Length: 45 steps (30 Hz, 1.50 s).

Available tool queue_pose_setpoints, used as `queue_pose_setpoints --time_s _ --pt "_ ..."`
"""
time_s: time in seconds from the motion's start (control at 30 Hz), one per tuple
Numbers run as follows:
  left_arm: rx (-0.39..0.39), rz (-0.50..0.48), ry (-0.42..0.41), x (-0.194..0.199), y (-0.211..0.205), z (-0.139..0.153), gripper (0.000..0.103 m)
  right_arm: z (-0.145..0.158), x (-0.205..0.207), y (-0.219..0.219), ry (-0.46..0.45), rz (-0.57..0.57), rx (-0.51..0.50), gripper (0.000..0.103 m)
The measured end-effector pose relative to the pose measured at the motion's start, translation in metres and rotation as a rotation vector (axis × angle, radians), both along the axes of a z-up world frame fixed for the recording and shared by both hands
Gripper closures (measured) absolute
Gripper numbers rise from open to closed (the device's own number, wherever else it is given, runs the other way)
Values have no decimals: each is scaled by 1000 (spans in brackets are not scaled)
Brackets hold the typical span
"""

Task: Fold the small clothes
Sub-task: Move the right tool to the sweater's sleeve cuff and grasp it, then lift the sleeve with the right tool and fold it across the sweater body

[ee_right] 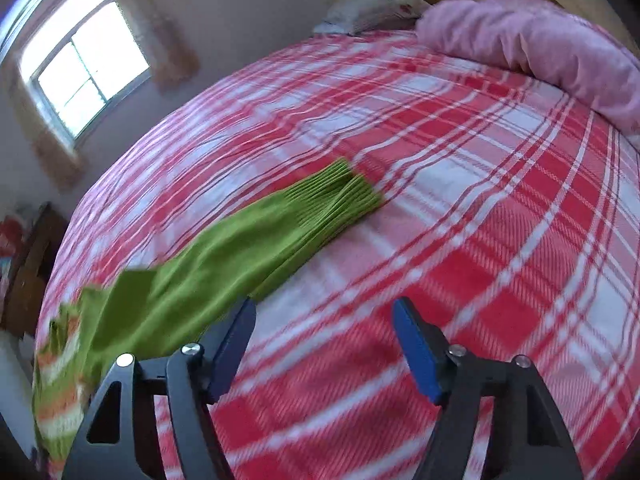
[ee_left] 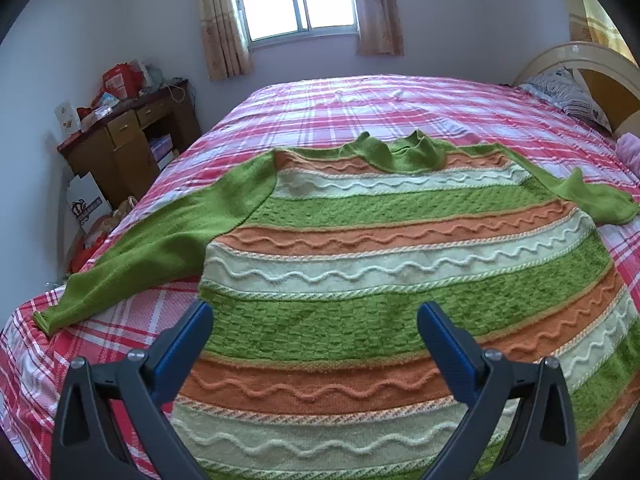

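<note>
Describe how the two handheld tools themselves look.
The left tool and right tool look alike: two dark grey, angular fingers with triangular cutouts, silver pivot bolts and flat blue pads on the inner faces. No cables, markings, hands or sleeves show.

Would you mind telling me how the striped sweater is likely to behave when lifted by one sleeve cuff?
The sweater would probably go floppy, since its knit lies limp on the bed. The body looks thick, so it would likely drag. The ribbed cuff should grip well.

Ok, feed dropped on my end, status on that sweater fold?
Left gripper open over sweater body. Right gripper open, empty, beside right sleeve. Sweater flat, unfolded, on plaid bedspread. Nothing in the way.
</note>
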State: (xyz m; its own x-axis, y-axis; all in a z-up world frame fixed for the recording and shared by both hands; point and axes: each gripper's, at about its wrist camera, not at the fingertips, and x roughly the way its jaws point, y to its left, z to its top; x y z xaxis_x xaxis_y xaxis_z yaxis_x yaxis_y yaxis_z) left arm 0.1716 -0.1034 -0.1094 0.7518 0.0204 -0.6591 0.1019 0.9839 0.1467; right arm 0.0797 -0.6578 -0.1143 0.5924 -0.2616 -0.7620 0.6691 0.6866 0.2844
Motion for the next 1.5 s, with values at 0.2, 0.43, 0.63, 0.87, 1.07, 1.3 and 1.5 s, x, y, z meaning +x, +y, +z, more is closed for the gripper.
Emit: queue_pose_setpoints --time_s 0.2,0.43,0.63,0.87,1.07,1.3,1.5 --pt "21 15 14 9 -3 -6 0 -5 31 -38 10 -38 28 44" --pt "25 22 36 13 -5 -12 0 -17 59 -53 30 -1 54 89" --pt "-5 40 37 11 4 -9 0 -5 40 -49 -66 -6 37 95" --pt "-31 44 33 5 13 -4 0 36 26 -36 -136 3 -22 96" --pt "-36 79 28 3 23 0 0 82 46 -8 -172 55 -101 96" --pt "-72 101 27 -1 41 0 0 145 71 54 -259 177 -223 96" --pt "-101 95 23 -5 45 0 0 199 97 122 -324 307 -327 96"
